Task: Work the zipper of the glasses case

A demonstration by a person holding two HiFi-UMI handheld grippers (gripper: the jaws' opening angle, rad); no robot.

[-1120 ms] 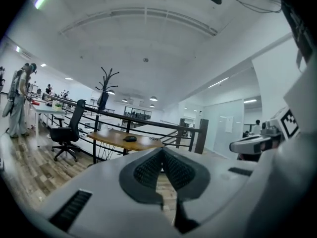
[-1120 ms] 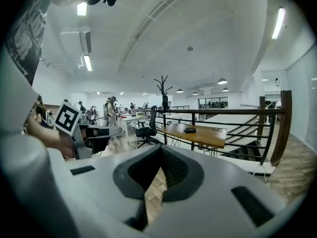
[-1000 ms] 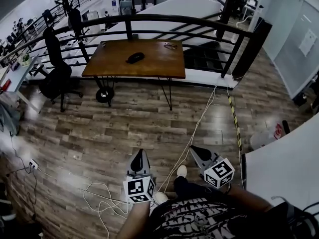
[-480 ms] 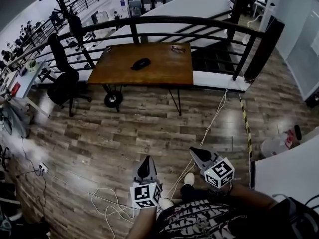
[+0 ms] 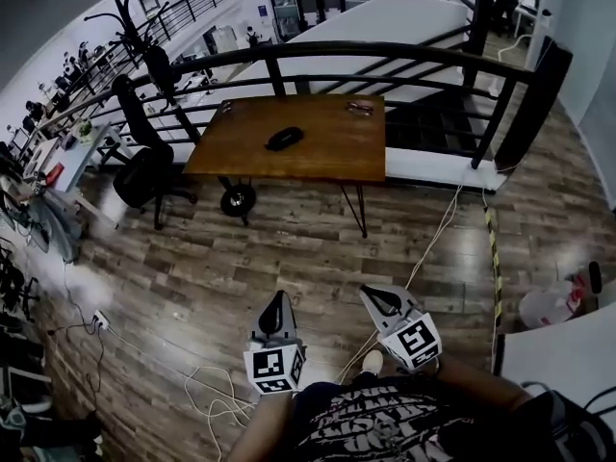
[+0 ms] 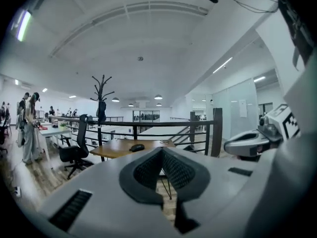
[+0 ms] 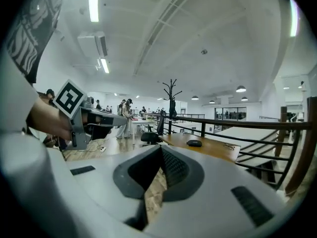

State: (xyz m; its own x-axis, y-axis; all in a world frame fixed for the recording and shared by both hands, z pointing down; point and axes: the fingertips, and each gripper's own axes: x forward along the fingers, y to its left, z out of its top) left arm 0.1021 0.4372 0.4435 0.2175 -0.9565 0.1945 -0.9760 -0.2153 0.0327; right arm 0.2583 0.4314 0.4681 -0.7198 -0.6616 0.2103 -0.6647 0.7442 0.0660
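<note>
A dark oval glasses case (image 5: 284, 139) lies near the middle of a brown wooden table (image 5: 327, 152) far ahead; it also shows small in the left gripper view (image 6: 136, 147) and the right gripper view (image 7: 194, 143). A pair of glasses (image 5: 359, 107) lies at the table's far right corner. My left gripper (image 5: 276, 305) and right gripper (image 5: 377, 297) are held low in front of me, well short of the table, both shut with nothing between the pads. In each gripper view the jaws meet at the tip (image 6: 161, 150) (image 7: 161, 149).
A black railing (image 5: 385, 56) runs behind the table. An office chair (image 5: 144, 166) and a coat stand (image 5: 130, 27) are to its left. Cables (image 5: 433, 239) trail over the wood floor, and a white cord (image 5: 207, 393) lies by my feet. People stand at desks to the far left (image 6: 29, 128).
The table and case have drifted right and lower in the head view as I walk toward them. Both grippers stay shut and keep their place in front of me.
</note>
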